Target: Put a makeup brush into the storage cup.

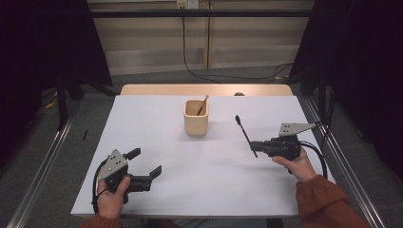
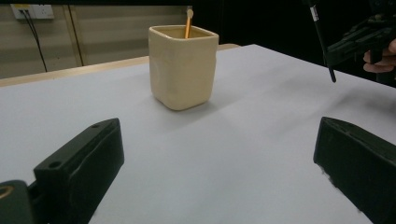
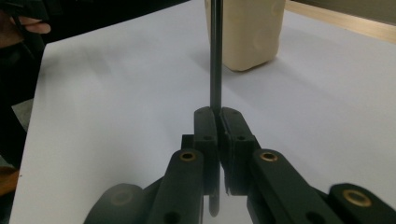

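Cream square cup, upright near the far middle of the white table, holding one wooden stick that leans against its rim with the tip above the top. Right gripper, raised right of the cup: jaws pressed together on a thin black pen, well apart from the cup. Left gripper, near left corner: jaws spread wide, nothing between them.

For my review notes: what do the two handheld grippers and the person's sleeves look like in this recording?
Both grippers are black, each with two blocky jaws and a grey three-cornered plate on top. The left gripper trails a black cable looping by the hand; the right gripper has a black cable curving behind the wrist. In the right gripper view, brass-coloured pivot pins mark its linkage. The sleeves are rust-orange.
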